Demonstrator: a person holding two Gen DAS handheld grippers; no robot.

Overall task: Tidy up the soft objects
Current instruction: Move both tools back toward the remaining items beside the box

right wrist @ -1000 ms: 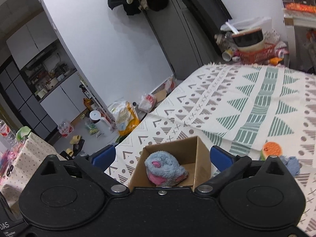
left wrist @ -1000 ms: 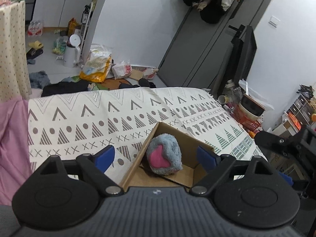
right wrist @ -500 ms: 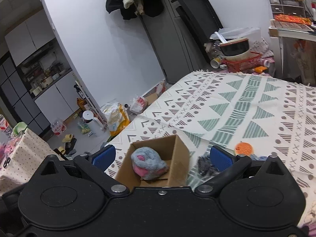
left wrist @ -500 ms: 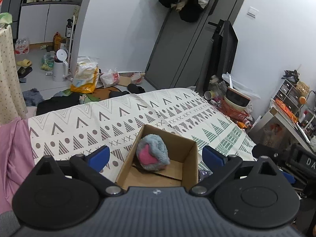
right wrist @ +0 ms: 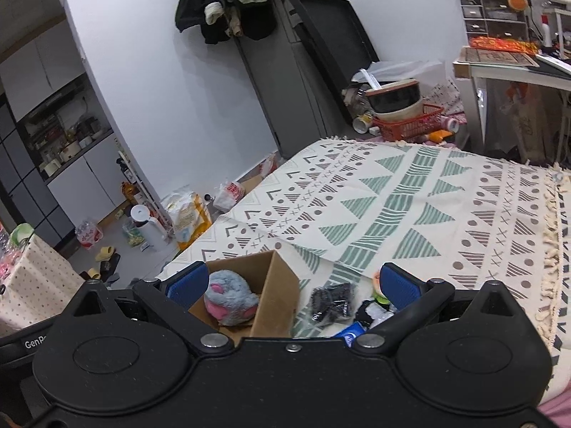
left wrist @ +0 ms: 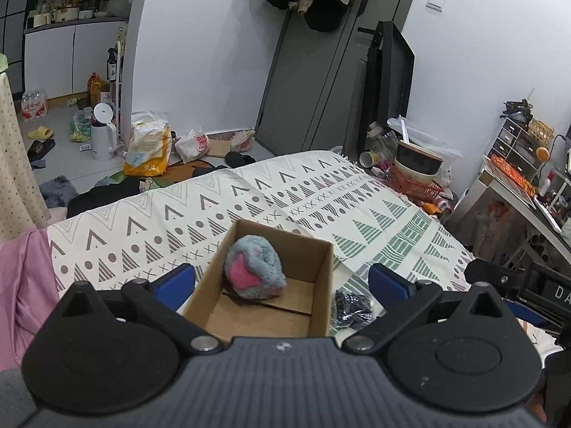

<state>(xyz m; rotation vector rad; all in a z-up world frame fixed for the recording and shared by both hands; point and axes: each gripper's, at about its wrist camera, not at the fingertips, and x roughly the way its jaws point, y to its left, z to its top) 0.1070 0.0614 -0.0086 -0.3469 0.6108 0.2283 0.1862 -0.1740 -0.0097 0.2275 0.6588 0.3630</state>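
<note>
Step in hand: between placements. One soft item, the grey-and-pink plush (left wrist: 254, 273), already lies in the cardboard box (left wrist: 323, 285), toward its far-left corner. The box sits on the patterned bed cover (left wrist: 249, 199).

Left claw (left wrist: 282, 280): spread wide, nothing held, hovering with the box framed between its blue pads. Right claw (right wrist: 291, 283): likewise wide open and empty.

Remaining items, right wrist view: a black crinkly bundle (right wrist: 330, 303) just beside the box at 3 o'clock; past it a black-and-white soft piece (right wrist: 373, 311), an orange-and-green piece (right wrist: 376, 281) partly hidden behind the right pad, and a blue item (right wrist: 351, 331) at the lower edge, kind unclear.

Next move (judgement): right claw is nearer; it should drop toward the black bundle, straddle it, close gently, then carry it to 9 o'clock over the box rim. The bundle looks loose and may slip or snag.

Change versus a second ago: both cameras have pulled back and up. The box reads smaller, and the black bundle, unseen then, is now in both views. The plush has not shifted inside the box.
</note>
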